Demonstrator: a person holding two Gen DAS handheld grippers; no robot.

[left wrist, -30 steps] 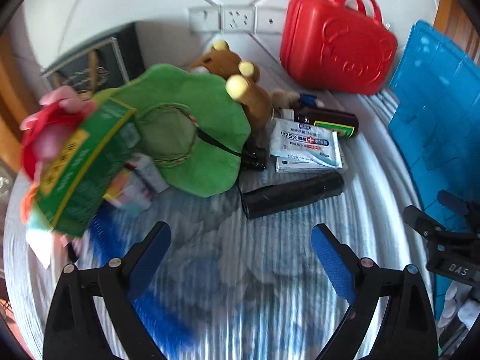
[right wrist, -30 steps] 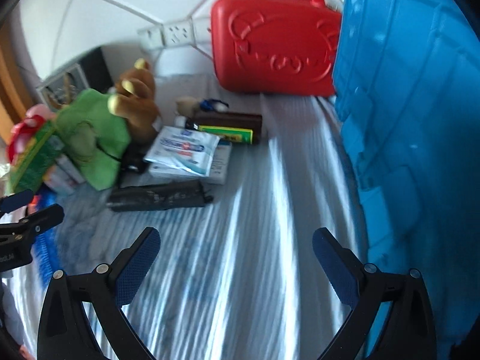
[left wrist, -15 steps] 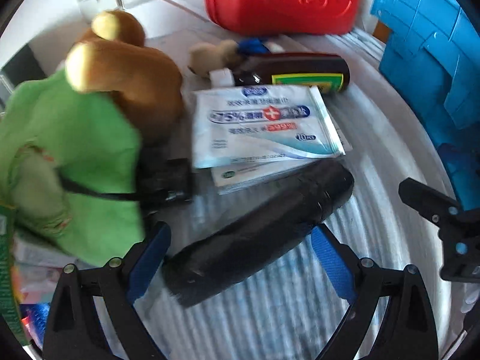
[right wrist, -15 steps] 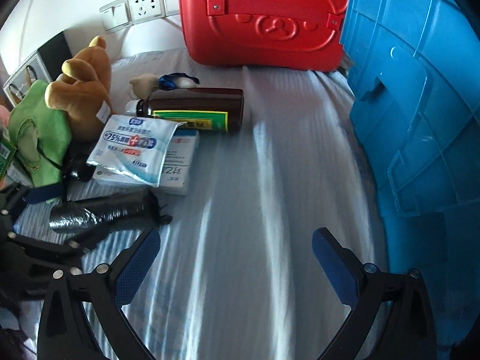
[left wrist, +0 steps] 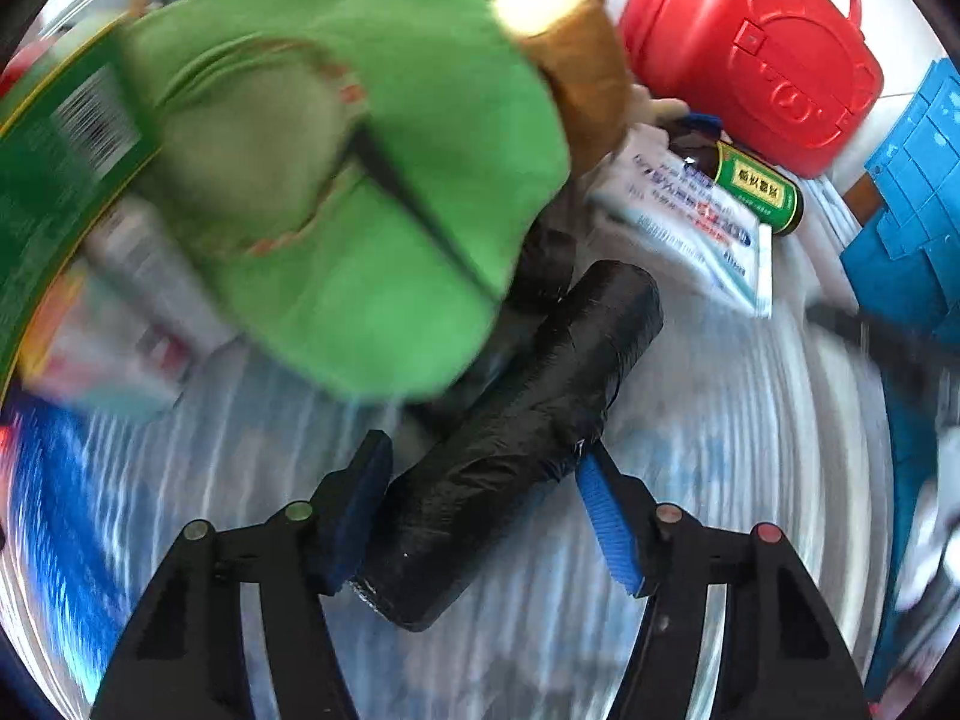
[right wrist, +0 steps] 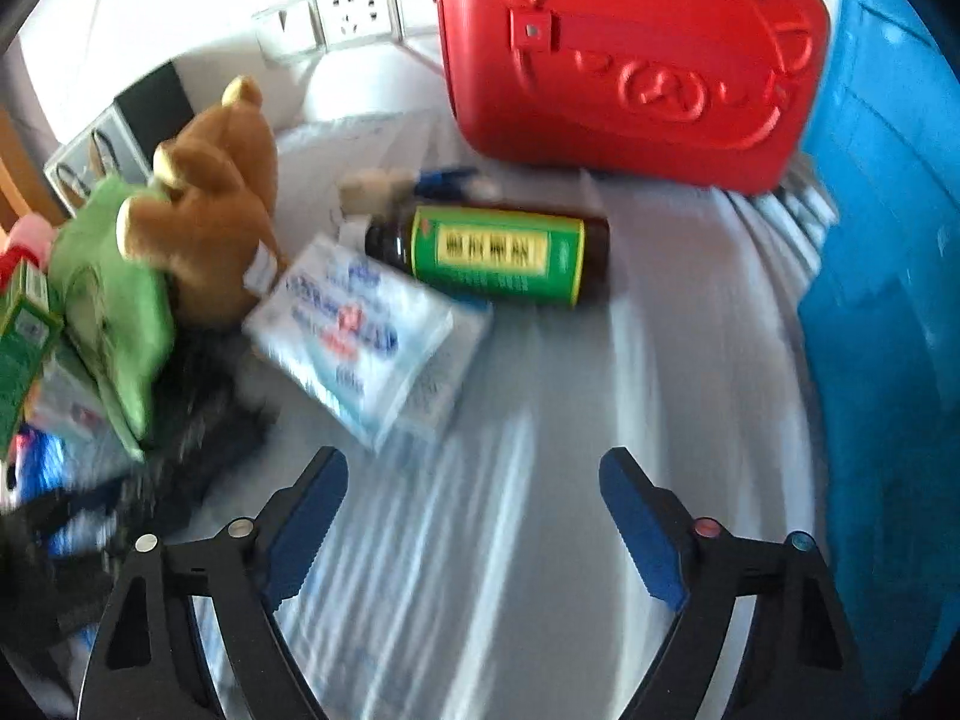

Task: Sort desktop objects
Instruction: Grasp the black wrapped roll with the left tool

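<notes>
A black plastic-wrapped roll (left wrist: 516,420) lies slantwise on the striped cloth, partly under a green plush (left wrist: 336,180). My left gripper (left wrist: 483,456) straddles the roll's near end. Its jaws are closing: the left pad is against the roll, while most of the right pad stands off it. My right gripper (right wrist: 474,468) hovers over bare cloth, its jaws closing a little with nothing between them. Ahead of it lie a white-and-blue wipes pack (right wrist: 354,324) and a brown bottle with a green label (right wrist: 498,255).
A red carry case (right wrist: 630,60) stands at the back by wall sockets (right wrist: 354,12). A blue crate (right wrist: 888,300) walls off the right side. A brown plush bear (right wrist: 216,210), a green box (left wrist: 48,192) and small packets crowd the left.
My left gripper has dropped down over the black roll and its jaws have narrowed around it. My right gripper has moved closer to the wipes pack and bottle, with its jaws slightly narrower.
</notes>
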